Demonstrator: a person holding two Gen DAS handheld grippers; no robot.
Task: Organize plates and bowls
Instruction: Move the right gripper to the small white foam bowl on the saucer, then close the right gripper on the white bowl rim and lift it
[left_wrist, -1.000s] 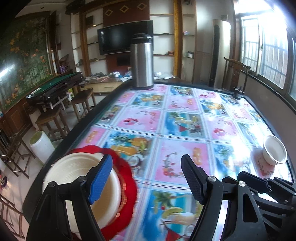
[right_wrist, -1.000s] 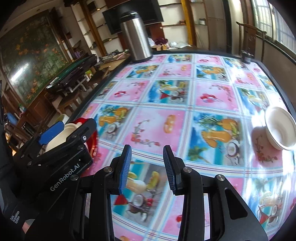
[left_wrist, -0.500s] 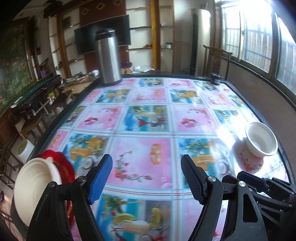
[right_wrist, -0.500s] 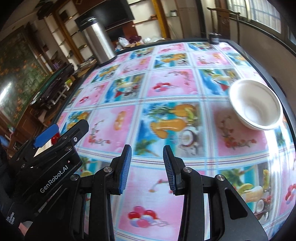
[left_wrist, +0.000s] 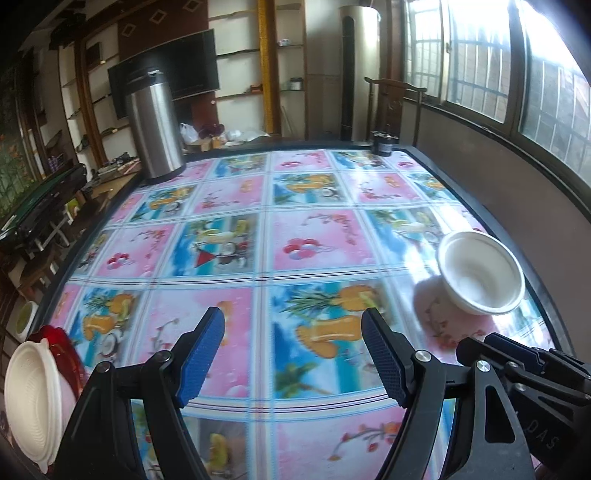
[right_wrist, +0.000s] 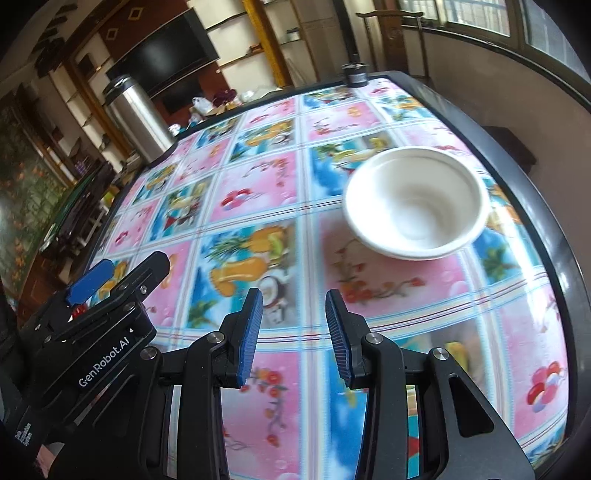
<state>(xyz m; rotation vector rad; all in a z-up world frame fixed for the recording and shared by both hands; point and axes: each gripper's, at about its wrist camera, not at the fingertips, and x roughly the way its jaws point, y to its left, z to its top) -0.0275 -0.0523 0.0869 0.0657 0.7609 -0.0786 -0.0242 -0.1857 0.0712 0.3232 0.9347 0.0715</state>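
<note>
Both views have swung off the white plate (left_wrist: 31, 391) on its red plate (left_wrist: 62, 347), now far left of the white bowl (right_wrist: 415, 203); the right gripper (right_wrist: 293, 332), jaws partly spread and empty, nears that bowl on the bench (right_wrist: 561, 280); the left gripper (left_wrist: 293, 356) is spread wide, empty; probably bowl next.
</note>
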